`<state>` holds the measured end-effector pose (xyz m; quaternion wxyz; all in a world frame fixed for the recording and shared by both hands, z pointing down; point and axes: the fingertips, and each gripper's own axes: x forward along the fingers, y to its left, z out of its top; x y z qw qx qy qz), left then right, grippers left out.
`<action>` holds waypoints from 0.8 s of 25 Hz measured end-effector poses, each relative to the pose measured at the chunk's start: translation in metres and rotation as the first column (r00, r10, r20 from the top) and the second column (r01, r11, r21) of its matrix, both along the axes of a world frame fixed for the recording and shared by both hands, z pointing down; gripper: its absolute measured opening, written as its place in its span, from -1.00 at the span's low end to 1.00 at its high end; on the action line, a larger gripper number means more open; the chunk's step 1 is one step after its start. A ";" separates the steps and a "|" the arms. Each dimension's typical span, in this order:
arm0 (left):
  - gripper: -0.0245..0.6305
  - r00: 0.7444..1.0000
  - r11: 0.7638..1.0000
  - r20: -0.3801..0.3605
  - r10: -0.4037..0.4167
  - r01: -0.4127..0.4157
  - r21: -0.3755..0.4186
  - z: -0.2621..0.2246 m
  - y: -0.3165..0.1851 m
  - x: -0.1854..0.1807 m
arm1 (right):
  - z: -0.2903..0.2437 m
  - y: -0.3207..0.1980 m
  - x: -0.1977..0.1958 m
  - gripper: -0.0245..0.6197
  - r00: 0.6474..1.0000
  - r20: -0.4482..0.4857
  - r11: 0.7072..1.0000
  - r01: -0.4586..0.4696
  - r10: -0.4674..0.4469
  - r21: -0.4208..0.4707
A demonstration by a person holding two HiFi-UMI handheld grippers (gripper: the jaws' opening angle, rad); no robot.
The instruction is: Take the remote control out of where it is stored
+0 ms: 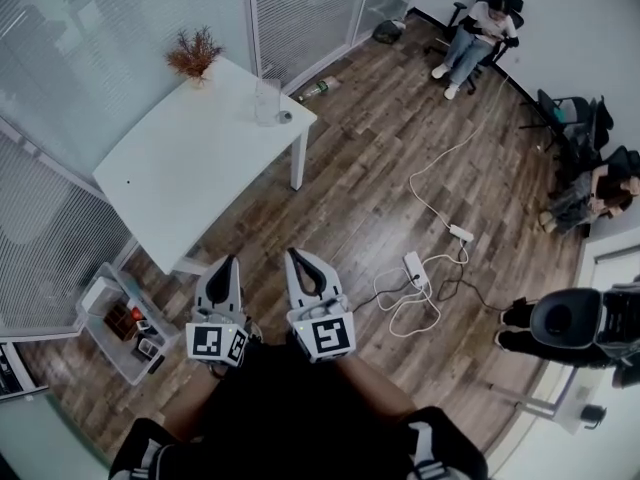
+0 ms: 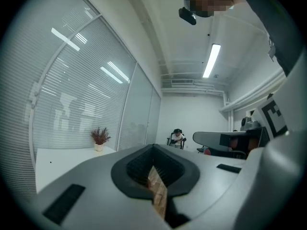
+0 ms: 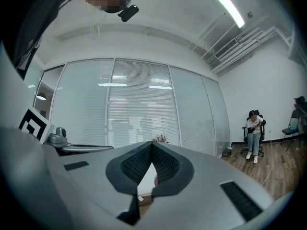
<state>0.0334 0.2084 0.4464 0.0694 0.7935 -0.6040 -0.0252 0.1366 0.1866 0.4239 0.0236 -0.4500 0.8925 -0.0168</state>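
Both grippers shut with nothing held, kept over open floor short of the worktop edge.
Left gripper (image 1: 230,261) and right gripper (image 1: 293,254) are held side by side close to the body, jaws closed together. The white worktop (image 1: 190,158) is set ahead-left, its near corner just beside a white bin (image 1: 118,363) on the floor (image 1: 340,188). Small dark items are seen in the bin, but the remote control cannot be told apart among them. Bare floor is left between grippers and worktop. Cables (image 1: 420,293) are strewn to the right.
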 end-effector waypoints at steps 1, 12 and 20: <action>-0.91 1.000 1.000 -0.002 -0.007 0.007 -0.001 0.000 -0.001 0.005 | 0.000 -0.002 0.003 -0.92 1.000 0.002 1.000 0.010 -0.010 0.000; -0.91 0.998 0.998 0.009 -0.067 0.067 -0.008 -0.003 -0.010 0.026 | 0.003 -0.020 0.018 -0.92 0.995 0.012 0.995 0.099 -0.099 -0.010; -0.91 0.999 0.999 0.007 -0.033 0.033 0.007 -0.001 -0.037 0.014 | 0.010 -0.039 0.001 -0.92 0.997 -0.003 0.997 0.076 -0.076 -0.027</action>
